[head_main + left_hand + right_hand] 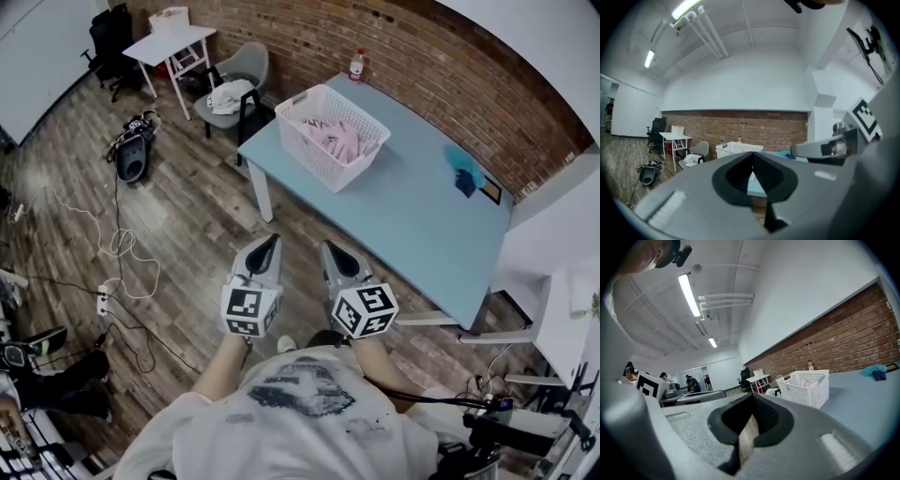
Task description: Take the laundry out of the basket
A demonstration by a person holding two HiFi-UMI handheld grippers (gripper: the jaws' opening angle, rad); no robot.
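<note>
Both grippers are over the floor [187,234], just short of the table's [422,225] near edge. Left gripper [270,246]: jaws closed, nothing between them. Right gripper [334,251]: same, jaws pressed together and empty. The white basket [317,161] sits at the table's far-left corner, ahead of both pairs of jaws and well apart from them. Pink laundry [339,141] lies inside the basket, untouched. A blue cloth [462,171] lies on the table's right side, and a bottle [356,66] stands at its far edge.
</note>
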